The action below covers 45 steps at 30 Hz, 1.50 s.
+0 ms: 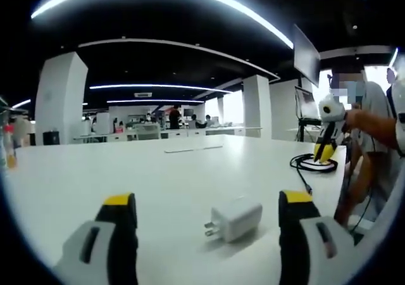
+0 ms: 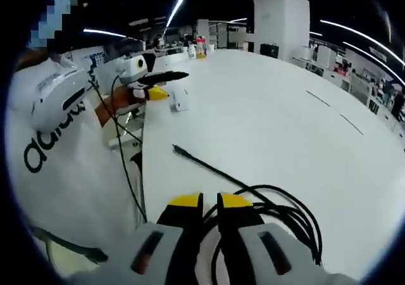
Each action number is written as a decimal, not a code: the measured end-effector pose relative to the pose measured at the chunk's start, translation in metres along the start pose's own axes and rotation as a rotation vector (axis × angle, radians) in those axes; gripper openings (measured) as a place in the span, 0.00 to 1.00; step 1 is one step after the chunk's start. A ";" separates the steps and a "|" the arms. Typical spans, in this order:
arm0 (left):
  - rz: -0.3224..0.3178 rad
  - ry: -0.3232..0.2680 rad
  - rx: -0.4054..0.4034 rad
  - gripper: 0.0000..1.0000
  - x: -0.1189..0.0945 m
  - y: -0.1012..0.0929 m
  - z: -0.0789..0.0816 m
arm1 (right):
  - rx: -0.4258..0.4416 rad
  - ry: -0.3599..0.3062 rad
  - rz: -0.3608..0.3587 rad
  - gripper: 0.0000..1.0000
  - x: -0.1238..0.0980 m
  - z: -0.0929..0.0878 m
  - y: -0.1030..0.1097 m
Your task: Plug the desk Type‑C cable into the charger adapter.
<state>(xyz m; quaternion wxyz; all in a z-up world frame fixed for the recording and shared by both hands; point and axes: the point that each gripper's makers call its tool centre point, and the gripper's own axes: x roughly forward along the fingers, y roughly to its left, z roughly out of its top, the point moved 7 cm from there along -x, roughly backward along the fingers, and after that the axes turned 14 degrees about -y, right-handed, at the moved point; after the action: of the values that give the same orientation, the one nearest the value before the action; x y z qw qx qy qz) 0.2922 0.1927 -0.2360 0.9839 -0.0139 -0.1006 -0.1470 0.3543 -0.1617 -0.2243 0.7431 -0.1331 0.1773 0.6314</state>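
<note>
We see the charger adapter [image 1: 234, 218] as a small white block with rounded edges and two metal prongs sticking out of one end. It lies flat on the white bench [image 1: 158, 171], between the spread jaws of the left gripper [image 1: 209, 212], touching neither yellow-tipped jaw; that gripper is open.

The Type-C cable [image 2: 278, 209] is thin and black. In the right gripper view it lies in loose loops on the bench, with one free end [image 2: 177, 149] stretched out from the coil toward the adapter [image 2: 181, 99], which shows there as a small white shape well beyond it. The right gripper [image 2: 210, 202] has its yellow tips drawn almost together directly at the coil; we cannot tell whether a strand is pinched between them.

The left gripper view adds the right gripper [image 1: 325, 149] seen from outside, tips down on the coil [image 1: 313, 163], far from the adapter. The right gripper view adds the left gripper [image 2: 152, 85] just beside the adapter, and the person's white shirt [image 2: 57, 158].
</note>
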 end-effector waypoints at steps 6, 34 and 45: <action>-0.042 0.010 0.036 0.83 0.004 0.000 0.002 | -0.057 -0.007 0.029 0.09 0.011 0.001 0.000; -0.691 0.259 0.451 0.59 0.032 -0.023 0.013 | -0.213 0.026 0.145 0.12 0.052 0.018 0.008; -0.816 0.426 0.343 0.44 0.042 -0.017 -0.001 | -0.280 0.075 0.218 0.12 0.068 0.024 0.011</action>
<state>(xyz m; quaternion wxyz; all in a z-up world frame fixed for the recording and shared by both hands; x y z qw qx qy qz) 0.3267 0.1647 -0.2281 0.8329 0.2193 0.0828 -0.5013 0.3551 -0.0894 -0.2313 0.6372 -0.2387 0.1288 0.7214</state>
